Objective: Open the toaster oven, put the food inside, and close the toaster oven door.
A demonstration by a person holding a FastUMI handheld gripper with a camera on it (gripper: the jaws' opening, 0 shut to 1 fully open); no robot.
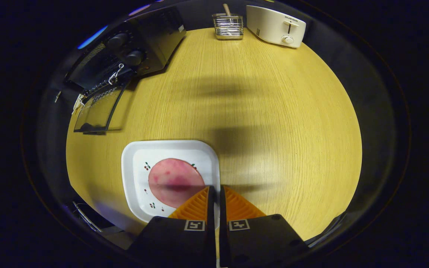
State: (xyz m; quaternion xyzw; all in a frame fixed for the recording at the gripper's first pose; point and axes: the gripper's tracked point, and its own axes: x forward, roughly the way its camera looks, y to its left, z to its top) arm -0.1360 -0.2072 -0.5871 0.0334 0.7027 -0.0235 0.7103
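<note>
The gripper (216, 190) has its fingers nearly together, a thin slit between them, over the right edge of the plate (132, 163); whether they pinch that rim I cannot tell. The food (173, 180), a pink round slice, lies on the plate just ahead and left of the fingers. Far beyond to the left, the oven (140, 44) stands with its door (97, 109) already dropped open. So the loading step seems in hand: next, carry the food to that opening.

We hold the gripper (215, 193) tilted downward; its fingers (196, 206) sit nearly together; nothing lies between them.
</note>
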